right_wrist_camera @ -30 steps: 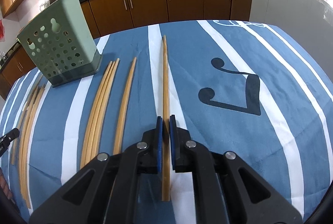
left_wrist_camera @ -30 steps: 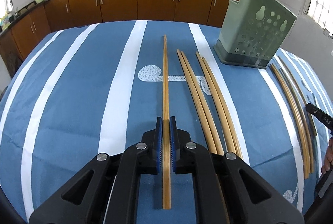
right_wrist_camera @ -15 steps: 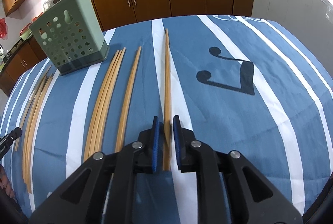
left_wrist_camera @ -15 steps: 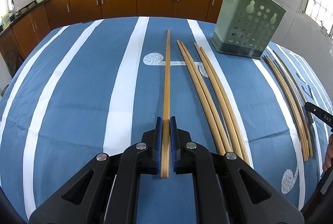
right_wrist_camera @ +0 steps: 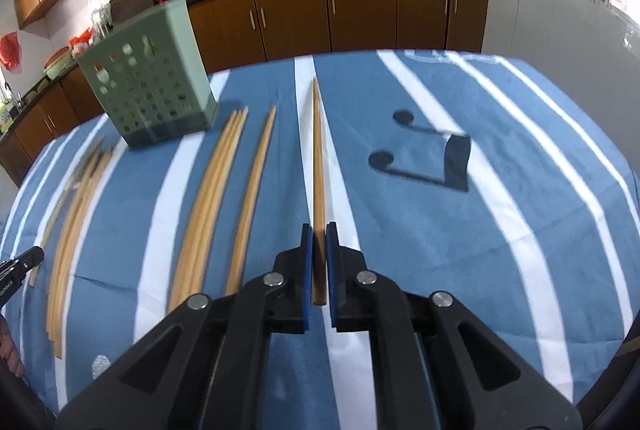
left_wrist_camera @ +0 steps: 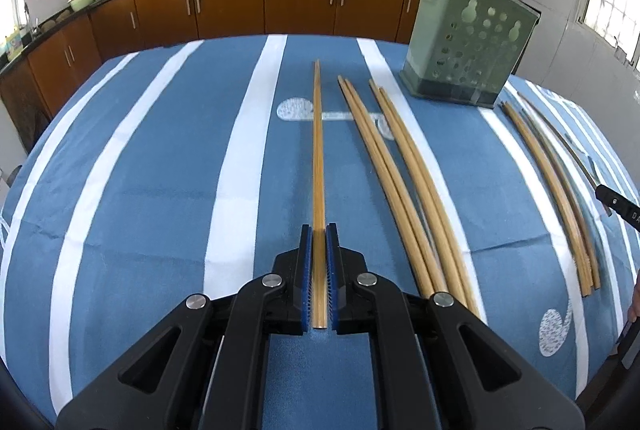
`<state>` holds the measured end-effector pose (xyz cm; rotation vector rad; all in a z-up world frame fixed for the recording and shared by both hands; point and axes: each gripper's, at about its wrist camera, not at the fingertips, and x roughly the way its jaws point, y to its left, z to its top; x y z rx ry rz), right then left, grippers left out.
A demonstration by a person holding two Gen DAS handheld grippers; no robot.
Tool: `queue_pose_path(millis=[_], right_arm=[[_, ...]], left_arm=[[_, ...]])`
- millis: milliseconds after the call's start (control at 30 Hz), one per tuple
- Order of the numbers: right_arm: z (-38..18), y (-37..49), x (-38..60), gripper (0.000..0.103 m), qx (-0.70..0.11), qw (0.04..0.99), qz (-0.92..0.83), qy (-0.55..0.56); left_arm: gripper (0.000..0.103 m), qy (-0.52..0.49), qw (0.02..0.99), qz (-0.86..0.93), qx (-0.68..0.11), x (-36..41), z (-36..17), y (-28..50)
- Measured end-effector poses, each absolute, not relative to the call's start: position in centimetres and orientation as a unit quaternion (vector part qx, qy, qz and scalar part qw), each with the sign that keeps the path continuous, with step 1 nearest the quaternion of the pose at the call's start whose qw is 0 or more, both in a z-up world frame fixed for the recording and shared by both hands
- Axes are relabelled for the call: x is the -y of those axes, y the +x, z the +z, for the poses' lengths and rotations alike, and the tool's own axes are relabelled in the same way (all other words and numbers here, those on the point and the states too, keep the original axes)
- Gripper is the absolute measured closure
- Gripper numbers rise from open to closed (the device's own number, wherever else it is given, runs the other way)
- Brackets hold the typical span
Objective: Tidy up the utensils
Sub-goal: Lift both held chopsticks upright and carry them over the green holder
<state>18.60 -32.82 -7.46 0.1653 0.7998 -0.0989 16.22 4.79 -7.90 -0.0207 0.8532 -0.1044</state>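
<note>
The left gripper (left_wrist_camera: 319,230) points forward over the table, low and level. Its two blue pads (left_wrist_camera: 305,274) are squeezed tight on a chopstick (left_wrist_camera: 318,158). The right gripper (right_wrist_camera: 319,228) points forward too (its view is a bit blurry). Its blue pads (right_wrist_camera: 306,270) sit close beside a chopstick (right_wrist_camera: 318,166), with a thin gap on the right side.

Left of the right gripper (right_wrist_camera: 319,230), motion blur smears the green holder (right_wrist_camera: 150,78) and the far-left chopsticks (right_wrist_camera: 76,190), so those cannot be counted. Right of the left gripper (left_wrist_camera: 319,230), a black tool (left_wrist_camera: 618,204) is cut by the frame edge, its printed letters unreadable. Both grippers' bodies hide the near ends of neighbouring chopsticks (left_wrist_camera: 404,198).
</note>
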Motion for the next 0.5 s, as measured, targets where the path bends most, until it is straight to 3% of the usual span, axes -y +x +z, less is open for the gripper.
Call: queue_pose_path(millis=[500], right_arm=[[-1.1, 16.8, 34.1, 0.095, -0.288, 0.951, -0.048, 0.105]], left_arm=[[0.096, -0.050, 0.949, -0.054, -0.307, -5.8, -0.8, 14.7]])
